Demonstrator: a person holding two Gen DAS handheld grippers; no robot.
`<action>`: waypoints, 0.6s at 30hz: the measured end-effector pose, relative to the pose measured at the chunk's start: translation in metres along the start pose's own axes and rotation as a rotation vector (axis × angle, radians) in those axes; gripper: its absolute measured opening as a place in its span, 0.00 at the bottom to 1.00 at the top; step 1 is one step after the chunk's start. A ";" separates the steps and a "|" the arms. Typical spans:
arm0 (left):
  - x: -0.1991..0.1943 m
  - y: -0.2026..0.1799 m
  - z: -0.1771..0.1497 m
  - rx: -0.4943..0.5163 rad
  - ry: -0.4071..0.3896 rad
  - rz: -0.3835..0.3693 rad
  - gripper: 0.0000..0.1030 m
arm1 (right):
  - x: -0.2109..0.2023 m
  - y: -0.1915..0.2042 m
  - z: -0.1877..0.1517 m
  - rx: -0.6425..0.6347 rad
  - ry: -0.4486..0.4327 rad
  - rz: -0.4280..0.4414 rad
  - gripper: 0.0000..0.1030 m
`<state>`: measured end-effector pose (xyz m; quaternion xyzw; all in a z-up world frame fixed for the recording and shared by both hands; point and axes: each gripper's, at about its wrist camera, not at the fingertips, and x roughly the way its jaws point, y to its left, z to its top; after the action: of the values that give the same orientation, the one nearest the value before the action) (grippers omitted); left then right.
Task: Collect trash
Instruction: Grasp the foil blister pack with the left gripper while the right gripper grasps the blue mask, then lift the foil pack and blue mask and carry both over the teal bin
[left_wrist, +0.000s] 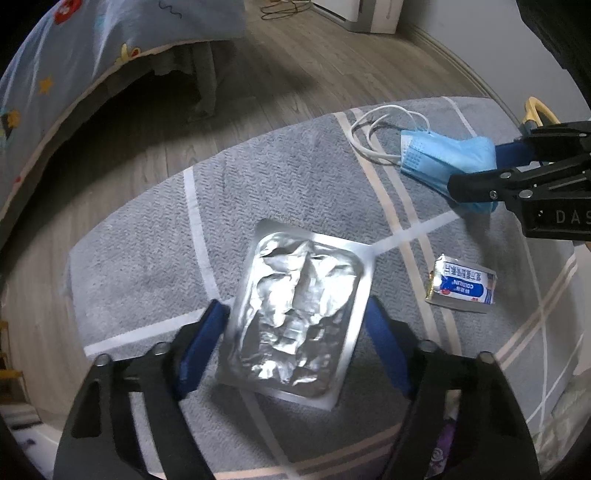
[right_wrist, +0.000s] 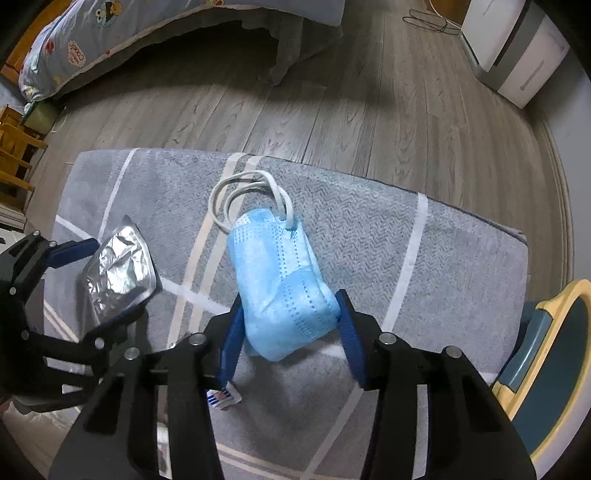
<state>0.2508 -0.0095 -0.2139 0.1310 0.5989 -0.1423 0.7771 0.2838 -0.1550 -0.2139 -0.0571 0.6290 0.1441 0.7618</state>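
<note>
A crumpled silver foil packet (left_wrist: 295, 310) sits between the blue pads of my left gripper (left_wrist: 297, 325), which is closed on its two sides; it also shows in the right wrist view (right_wrist: 116, 273). A folded blue face mask (right_wrist: 282, 284) with white ear loops sits between the pads of my right gripper (right_wrist: 291, 325), which is closed on its lower end; it also shows in the left wrist view (left_wrist: 443, 158). A small blue-and-white wrapper (left_wrist: 461, 284) lies on the grey striped cloth (left_wrist: 147, 240) to the right of the foil.
The grey cloth (right_wrist: 443, 240) with white stripes covers a low surface over a wood floor (right_wrist: 332, 110). A bed with a patterned quilt (left_wrist: 74, 55) stands at the far left. A white appliance (right_wrist: 513, 51) stands at the far right. A yellow-rimmed teal bin (right_wrist: 554, 350) is at the right.
</note>
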 end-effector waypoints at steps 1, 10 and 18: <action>0.000 -0.001 -0.001 -0.001 0.005 0.001 0.71 | -0.002 0.000 0.000 0.000 0.002 0.004 0.42; -0.015 -0.005 -0.003 -0.027 -0.007 0.016 0.70 | -0.028 0.001 -0.004 -0.006 -0.028 0.016 0.38; -0.055 -0.013 -0.007 -0.048 -0.098 0.001 0.70 | -0.064 -0.013 -0.016 0.034 -0.108 0.041 0.38</action>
<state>0.2258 -0.0157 -0.1630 0.1054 0.5635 -0.1337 0.8084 0.2616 -0.1817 -0.1560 -0.0232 0.5903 0.1520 0.7924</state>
